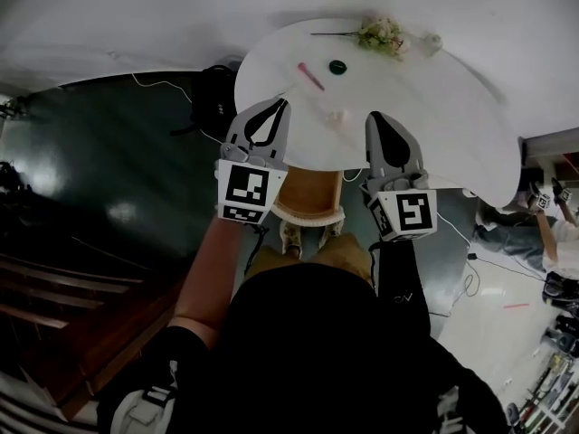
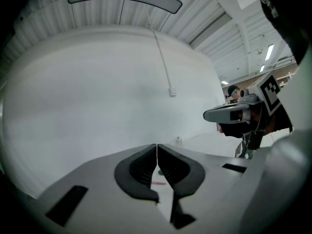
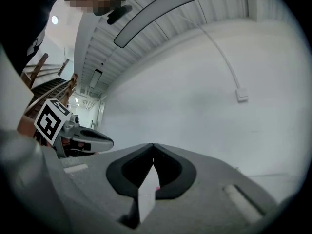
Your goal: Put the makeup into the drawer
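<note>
The person's dark-clothed torso (image 1: 317,351) filled the 6 o'clock part of the head view, nearest the lens. Beyond it stood the white round counter (image 1: 434,107), reaching from the middle of the frame towards 2 o'clock. A pale chair (image 1: 308,195) sat tucked under the counter's near edge, with the person's shoes just below it.

The left gripper (image 1: 281,105) (image 2: 156,146) reached over the counter's rim at 8 o'clock. Its fingers were pressed together with nothing between them. The right gripper (image 1: 375,116) (image 3: 153,145) lay beside it at the rim's 6 o'clock, and its fingers were likewise pressed together and empty. Neither one touched anything on the counter.

A small bunch of pale flowers (image 1: 384,35) lay at the counter's 12 o'clock edge. The makeup lay on the counter top, apart from both grippers. It was a slim pink stick (image 1: 310,76) at 10 o'clock, just ahead of the left gripper's tips, with a dark round piece (image 1: 337,67) close to its 2 o'clock. A tiny whitish object (image 1: 339,116) lay between the two grippers; what it was could not be made out.
</note>
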### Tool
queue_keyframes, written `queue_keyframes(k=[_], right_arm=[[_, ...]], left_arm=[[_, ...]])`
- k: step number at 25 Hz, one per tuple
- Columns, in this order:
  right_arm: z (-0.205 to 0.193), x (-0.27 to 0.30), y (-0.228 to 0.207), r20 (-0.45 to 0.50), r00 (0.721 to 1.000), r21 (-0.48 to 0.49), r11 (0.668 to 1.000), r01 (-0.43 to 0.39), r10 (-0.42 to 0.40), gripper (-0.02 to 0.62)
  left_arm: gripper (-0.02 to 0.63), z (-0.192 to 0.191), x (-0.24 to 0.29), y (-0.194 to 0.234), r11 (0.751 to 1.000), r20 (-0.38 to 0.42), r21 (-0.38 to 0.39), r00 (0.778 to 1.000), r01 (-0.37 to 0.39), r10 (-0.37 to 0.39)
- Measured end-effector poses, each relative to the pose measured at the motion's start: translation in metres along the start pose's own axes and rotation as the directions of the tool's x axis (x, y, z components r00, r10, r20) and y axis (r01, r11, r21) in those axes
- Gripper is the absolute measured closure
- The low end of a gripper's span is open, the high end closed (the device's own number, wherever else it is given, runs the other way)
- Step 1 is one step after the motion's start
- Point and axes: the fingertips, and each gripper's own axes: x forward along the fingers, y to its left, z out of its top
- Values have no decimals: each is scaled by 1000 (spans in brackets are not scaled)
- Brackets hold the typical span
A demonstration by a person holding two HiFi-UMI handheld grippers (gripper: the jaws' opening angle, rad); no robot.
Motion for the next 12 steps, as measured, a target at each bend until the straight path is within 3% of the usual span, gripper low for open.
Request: queue_keyframes(k=[12], right_arm=[[-14,29,-22,-9,997,51,996,-71,72,591]], left_arm=[[595,-8,20,2,998,-58,-14,997,-57,56]])
